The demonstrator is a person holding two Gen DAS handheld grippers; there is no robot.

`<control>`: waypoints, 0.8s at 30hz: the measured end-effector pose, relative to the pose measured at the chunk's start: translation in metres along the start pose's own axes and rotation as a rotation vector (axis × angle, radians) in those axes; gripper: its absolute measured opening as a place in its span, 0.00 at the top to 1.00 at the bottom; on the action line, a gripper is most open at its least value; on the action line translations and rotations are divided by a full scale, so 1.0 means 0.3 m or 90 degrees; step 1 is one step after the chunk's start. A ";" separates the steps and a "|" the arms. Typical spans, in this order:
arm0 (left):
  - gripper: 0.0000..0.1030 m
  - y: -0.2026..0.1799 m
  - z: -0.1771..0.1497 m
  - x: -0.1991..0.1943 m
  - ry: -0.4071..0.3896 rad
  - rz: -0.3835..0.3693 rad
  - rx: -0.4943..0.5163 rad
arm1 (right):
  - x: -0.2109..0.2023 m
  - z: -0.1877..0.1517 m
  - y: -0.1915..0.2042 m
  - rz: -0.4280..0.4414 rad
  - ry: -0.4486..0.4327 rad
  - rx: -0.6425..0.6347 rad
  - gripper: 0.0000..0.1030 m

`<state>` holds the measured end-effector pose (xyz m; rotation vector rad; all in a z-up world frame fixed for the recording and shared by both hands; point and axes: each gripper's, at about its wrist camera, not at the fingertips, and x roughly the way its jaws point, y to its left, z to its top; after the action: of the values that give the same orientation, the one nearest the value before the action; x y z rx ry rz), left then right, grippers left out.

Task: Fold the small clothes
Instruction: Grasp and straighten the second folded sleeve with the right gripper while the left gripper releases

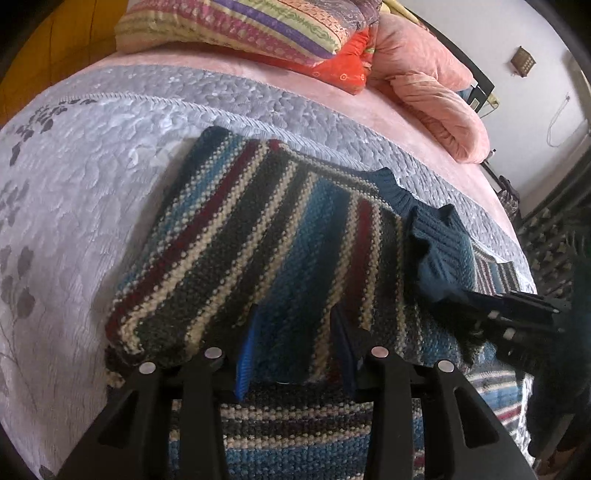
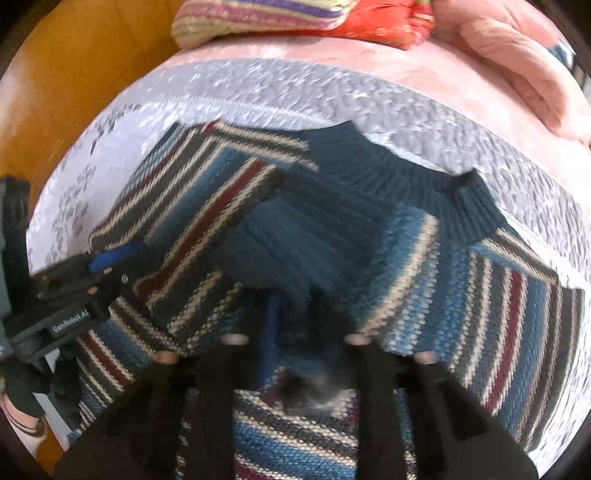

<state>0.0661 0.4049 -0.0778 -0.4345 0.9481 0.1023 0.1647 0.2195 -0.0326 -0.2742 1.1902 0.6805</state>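
Sweater: the striped knitted sweater in blue, dark grey, cream and maroon (image 1: 258, 236) is laid flat on the grey quilted bedspread (image 1: 74, 177) of the bed, so that the bedspread serves as the folding surface.
Left fold: one side panel is seen turned over the body, with its folded edge towards the bedspread.
Teal cuff: the ribbed teal cuff (image 1: 443, 251) of a sleeve is seen raised above the body, apparently brought inward across it.
Left tongs: the left tongs (image 1: 291, 350) are set apart, one finger on either side of a fold of knit near the hem; no clamping is evident, and a pressing or steadying role is judged likely.
Right tongs: the right tongs (image 2: 299, 332) are blurred; teal knit lies between the fingers, but whether it is clamped cannot be told.
Surroundings: a striped patterned pillow (image 1: 236, 26) and a rolled pink quilt (image 1: 436, 96) are kept well apart at the head of the bed.
Stage: sleeve folding is judged in progress.
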 end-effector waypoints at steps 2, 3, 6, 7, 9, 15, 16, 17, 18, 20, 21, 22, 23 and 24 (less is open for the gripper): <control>0.62 0.001 0.000 0.003 0.001 0.000 0.000 | -0.045 -0.012 -0.053 0.036 -0.024 0.045 0.88; 0.62 0.002 -0.001 0.004 0.001 -0.001 0.000 | -0.070 -0.020 -0.079 0.047 -0.036 0.064 0.88; 0.62 0.001 -0.003 0.005 0.000 0.000 0.003 | -0.150 -0.065 -0.186 0.082 -0.069 0.135 0.88; 0.62 0.001 -0.003 0.004 -0.001 0.001 0.004 | -0.174 -0.088 -0.231 0.094 -0.076 0.164 0.88; 0.62 -0.001 -0.004 0.006 -0.002 0.004 0.007 | -0.200 -0.137 -0.309 0.115 -0.081 0.210 0.88; 0.62 -0.006 -0.009 0.008 -0.004 0.010 0.013 | -0.190 -0.277 -0.440 0.110 -0.045 0.268 0.82; 0.62 -0.006 -0.009 0.008 -0.004 0.010 0.014 | -0.189 -0.307 -0.468 0.114 -0.044 0.284 0.79; 0.62 -0.007 -0.007 0.009 -0.003 0.010 0.014 | -0.191 -0.335 -0.490 0.123 -0.048 0.302 0.67; 0.62 -0.008 -0.006 0.007 -0.002 0.011 0.014 | -0.196 -0.357 -0.516 0.138 -0.055 0.323 0.49; 0.62 -0.015 -0.001 -0.006 0.000 0.014 0.011 | -0.207 -0.396 -0.587 0.168 -0.078 0.375 0.44; 0.62 -0.021 0.001 -0.014 -0.001 0.015 0.011 | -0.210 -0.404 -0.605 0.178 -0.083 0.386 0.44; 0.62 -0.033 0.004 -0.025 -0.006 0.012 0.014 | -0.207 -0.409 -0.629 0.198 -0.088 0.402 0.44; 0.62 -0.042 0.005 -0.034 -0.010 0.008 0.019 | -0.200 -0.408 -0.642 0.212 -0.089 0.411 0.44; 0.62 -0.065 0.007 -0.044 -0.017 0.005 0.028 | -0.192 -0.403 -0.647 0.220 -0.088 0.415 0.44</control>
<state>0.0651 0.3895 -0.0600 -0.3883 0.9240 0.0935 0.1811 -0.0148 -0.0533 0.5266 1.2725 0.5592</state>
